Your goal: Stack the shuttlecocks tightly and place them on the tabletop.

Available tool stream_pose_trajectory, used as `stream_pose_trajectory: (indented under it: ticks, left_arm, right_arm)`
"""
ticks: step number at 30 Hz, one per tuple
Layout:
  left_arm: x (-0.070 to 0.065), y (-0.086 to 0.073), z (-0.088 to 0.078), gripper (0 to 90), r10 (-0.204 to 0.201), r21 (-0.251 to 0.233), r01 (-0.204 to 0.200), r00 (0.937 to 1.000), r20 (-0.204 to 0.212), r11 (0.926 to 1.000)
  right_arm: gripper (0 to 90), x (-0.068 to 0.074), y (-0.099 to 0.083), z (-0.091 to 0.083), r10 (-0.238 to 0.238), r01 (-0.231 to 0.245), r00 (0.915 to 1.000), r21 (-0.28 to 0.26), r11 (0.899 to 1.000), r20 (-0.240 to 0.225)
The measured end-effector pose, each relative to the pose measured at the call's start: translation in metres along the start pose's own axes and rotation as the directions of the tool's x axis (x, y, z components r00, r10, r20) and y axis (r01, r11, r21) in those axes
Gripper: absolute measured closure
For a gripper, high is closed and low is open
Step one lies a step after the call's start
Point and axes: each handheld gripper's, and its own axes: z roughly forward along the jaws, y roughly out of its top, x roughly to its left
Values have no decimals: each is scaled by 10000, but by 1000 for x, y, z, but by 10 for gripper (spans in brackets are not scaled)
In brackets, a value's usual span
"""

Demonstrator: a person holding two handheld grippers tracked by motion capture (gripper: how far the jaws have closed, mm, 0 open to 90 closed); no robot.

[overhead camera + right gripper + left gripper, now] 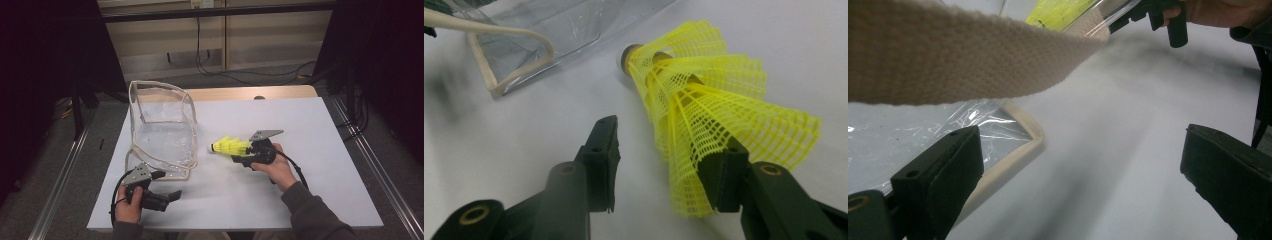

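Your right gripper (659, 165) stands spread with one jaw inside the yellow shuttlecock (709, 110) skirt, so closing hard could crush the mesh.

A white table (320, 150) stands on grey floor (85, 165) in a dim room. Black cables (210, 65) trail along a pale wall panel (270, 40) behind; dark curtains flank it.
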Motion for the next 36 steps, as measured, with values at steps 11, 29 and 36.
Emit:
stream_pose_trajectory:
  ticks: [11,29,36]
  left_arm:
    - [0,0,-1,37,15,12,-15,10000,-29,10000]
    - [1,0,-1,37,28,43,-28,10000,-14,10000]
    - [1,0,-1,37,-4,35,4,10000,-15,10000]
  right_arm:
    - [472,3,5,10,53,-54,9999,80,10000,112]
    - [546,5,8,17,213,-211,9992,-70,9998,339]
    - [547,6,9,20,193,-190,9990,-90,9998,398]
